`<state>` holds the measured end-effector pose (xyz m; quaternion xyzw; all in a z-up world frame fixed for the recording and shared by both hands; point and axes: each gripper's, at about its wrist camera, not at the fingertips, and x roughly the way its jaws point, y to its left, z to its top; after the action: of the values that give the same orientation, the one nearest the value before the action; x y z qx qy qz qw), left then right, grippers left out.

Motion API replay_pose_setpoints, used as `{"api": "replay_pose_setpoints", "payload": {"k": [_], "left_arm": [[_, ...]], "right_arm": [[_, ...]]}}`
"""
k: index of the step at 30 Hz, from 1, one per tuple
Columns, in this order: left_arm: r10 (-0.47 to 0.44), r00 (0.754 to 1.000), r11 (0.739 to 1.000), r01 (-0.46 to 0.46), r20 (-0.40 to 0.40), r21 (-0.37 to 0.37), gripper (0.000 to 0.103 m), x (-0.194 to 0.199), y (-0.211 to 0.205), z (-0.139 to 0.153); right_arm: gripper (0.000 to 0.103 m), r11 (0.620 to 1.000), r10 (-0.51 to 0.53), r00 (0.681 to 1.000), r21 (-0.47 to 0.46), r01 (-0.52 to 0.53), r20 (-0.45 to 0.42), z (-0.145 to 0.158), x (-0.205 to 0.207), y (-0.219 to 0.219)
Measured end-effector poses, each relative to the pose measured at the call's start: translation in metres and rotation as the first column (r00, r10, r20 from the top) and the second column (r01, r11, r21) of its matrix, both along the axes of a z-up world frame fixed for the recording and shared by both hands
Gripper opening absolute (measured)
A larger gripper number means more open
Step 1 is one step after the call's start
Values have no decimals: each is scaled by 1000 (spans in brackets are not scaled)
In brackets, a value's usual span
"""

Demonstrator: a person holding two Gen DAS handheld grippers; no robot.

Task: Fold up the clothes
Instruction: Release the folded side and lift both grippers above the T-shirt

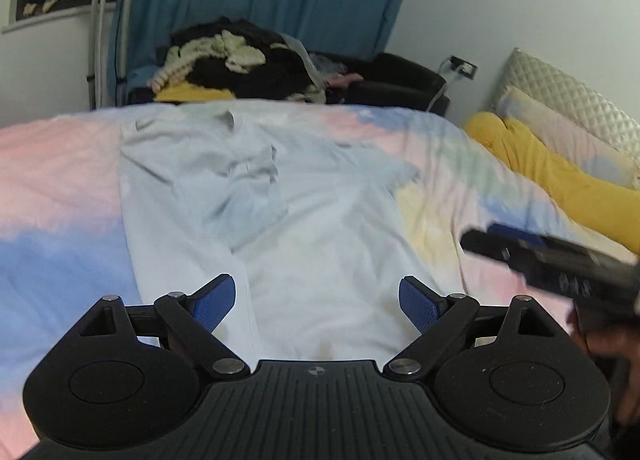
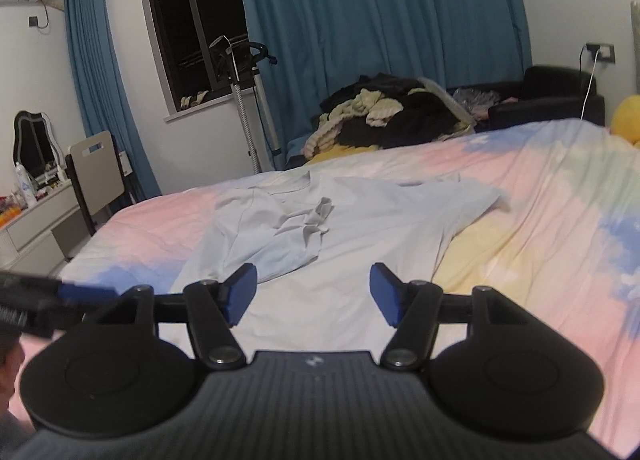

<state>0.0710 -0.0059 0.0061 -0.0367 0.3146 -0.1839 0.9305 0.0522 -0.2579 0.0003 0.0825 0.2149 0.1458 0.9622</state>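
Note:
A pale blue T-shirt (image 1: pixel 304 227) lies spread on the bed, its left sleeve folded inward over the chest and crumpled. The same T-shirt (image 2: pixel 360 227) fills the middle of the right wrist view, right sleeve stretched out flat. My left gripper (image 1: pixel 318 304) hovers open above the shirt's lower part, nothing between its blue pads. My right gripper (image 2: pixel 312 296) is open too, over the shirt's hem area. The right gripper (image 1: pixel 560 264) shows blurred at the right edge of the left wrist view; the left gripper (image 2: pixel 44 300) shows blurred at the left edge of the right wrist view.
The bed's pastel pink, blue and yellow cover (image 2: pixel 540 227) surrounds the shirt. A heap of dark and cream clothes (image 2: pixel 384 115) sits behind the bed. Yellow and pastel pillows (image 1: pixel 560 179) lie at the headboard. A chair (image 2: pixel 96 175) and dresser stand far left.

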Motion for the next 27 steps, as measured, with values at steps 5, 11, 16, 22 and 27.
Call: {"api": "replay_pose_setpoints", "payload": {"k": [5,11,16,22,27], "left_arm": [[94,992,996,-95,78,-1,94,19,-4,-17],[121,992,992,-122,30,41,94,29,1,-51],[124,991,990,-127,47,64,95,26,0,-55],[146,988,988,-148,42,41,97,25,5,-54],[148,988,988,-149,47,32,97,20,6,-52]], "right_arm": [[65,1000,-10,1000,-12,10,12,-10,10,5],[67,1000,-14,1000,-16,14,17,-20,23,11],[78,1000,-16,1000,-23,16,23,-27,33,17],[85,1000,-20,999,-8,20,28,-28,32,15],[92,1000,-17,998,0,17,57,-25,37,14]]}}
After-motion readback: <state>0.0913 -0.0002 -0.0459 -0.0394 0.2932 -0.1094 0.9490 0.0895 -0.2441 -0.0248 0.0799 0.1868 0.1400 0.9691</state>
